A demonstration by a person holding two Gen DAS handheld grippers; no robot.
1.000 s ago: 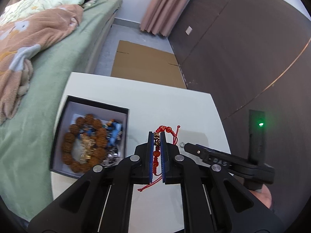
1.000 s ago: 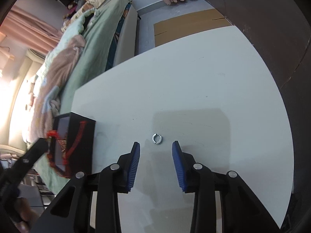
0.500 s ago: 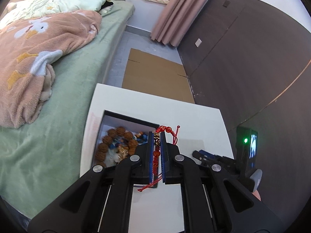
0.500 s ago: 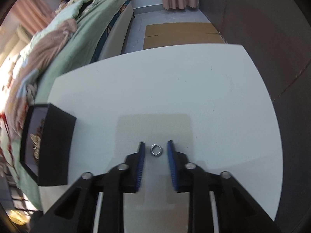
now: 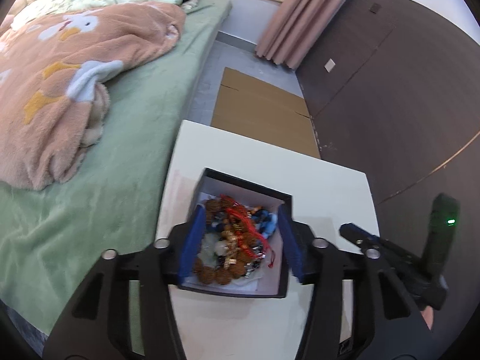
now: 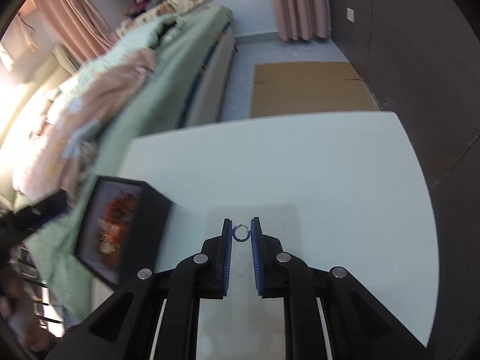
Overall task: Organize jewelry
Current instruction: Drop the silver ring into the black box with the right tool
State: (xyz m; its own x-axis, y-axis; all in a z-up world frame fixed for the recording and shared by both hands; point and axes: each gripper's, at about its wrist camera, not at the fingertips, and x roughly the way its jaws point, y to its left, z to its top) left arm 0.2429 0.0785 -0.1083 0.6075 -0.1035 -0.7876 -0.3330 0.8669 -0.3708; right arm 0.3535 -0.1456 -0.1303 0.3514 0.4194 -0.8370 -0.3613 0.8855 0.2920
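Jewelry box [image 5: 240,291], black-walled and open-topped, sits near the left edge of the white counter [image 5: 270,162], close to the green bed [image 5: 90,195] that runs alongside. The left claw [image 5: 238,244] hangs above the box with its blue pads spread wide, about as wide as the box's interior, and holds nothing. Under it, inside the box, lies a heap of brown bead bracelets [image 5: 214,271] with the red cord bracelet [image 5: 244,225] draped on top, one red tail trailing toward the right inner wall. Beyond the box the counter runs bare to its far edge, where a flat sheet of cardboard [image 5: 261,114] covers the floor below. In the right wrist view, the right claw [image 6: 241,235] is down at the counter, its pads narrowed around a small silver ring [image 6: 241,232] that lies flat on the surface between the fingertips (slim gaps show on both sides, so the pads are not yet gripping it). The ring rests well to the right of the box [image 6: 144,225], apart from it. Ahead and to the right of this claw the counter [image 6: 300,162] is open surface up to its far edge and its right edge, which meets the dark wall [image 6: 420,60].
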